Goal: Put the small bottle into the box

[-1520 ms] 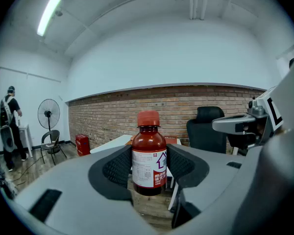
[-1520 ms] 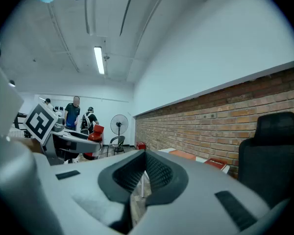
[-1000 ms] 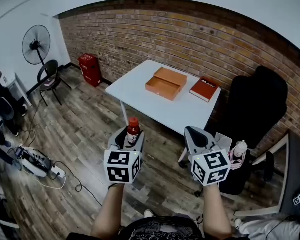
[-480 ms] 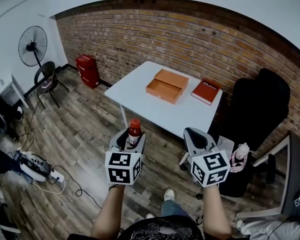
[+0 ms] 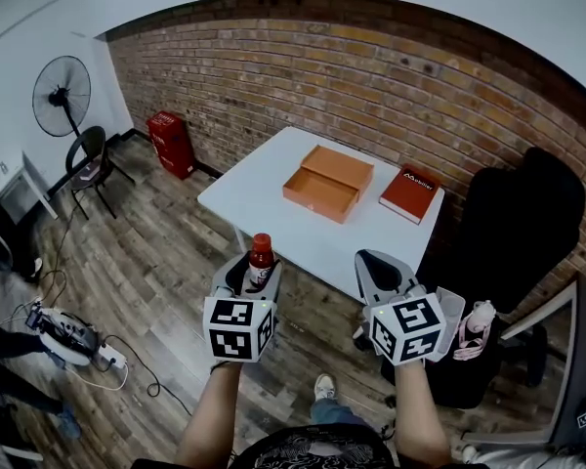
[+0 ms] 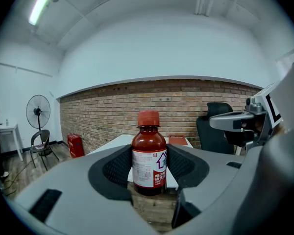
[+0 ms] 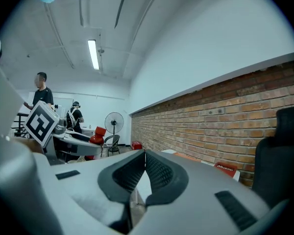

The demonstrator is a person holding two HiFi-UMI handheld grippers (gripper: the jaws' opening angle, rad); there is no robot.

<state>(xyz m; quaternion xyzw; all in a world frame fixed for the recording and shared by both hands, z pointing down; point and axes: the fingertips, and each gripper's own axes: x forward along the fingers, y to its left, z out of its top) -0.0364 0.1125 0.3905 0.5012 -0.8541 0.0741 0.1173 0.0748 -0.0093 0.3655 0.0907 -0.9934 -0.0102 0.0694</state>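
Above wood floor, short of white table (image 5: 264, 201) | step: transport | L gripper (image 5: 255, 271) clamped on small brown red-capped bottle (image 6: 149, 153), upright | R gripper (image 7: 145, 164) jaws together, empty | next: reach open orange cardboard box (image 5: 329, 181) on table, well ahead; lower bottle in, release.

The orange box (image 5: 318, 188) lies open-topped on the white table (image 5: 259, 198), with bare tabletop along its near and left sides. A red book (image 5: 411, 192) lies near its right, and a black chair (image 5: 513, 225) crowds that end.

In the head view, the left tongs (image 5: 257, 267) hide the lower body of the small bottle (image 5: 262, 250).
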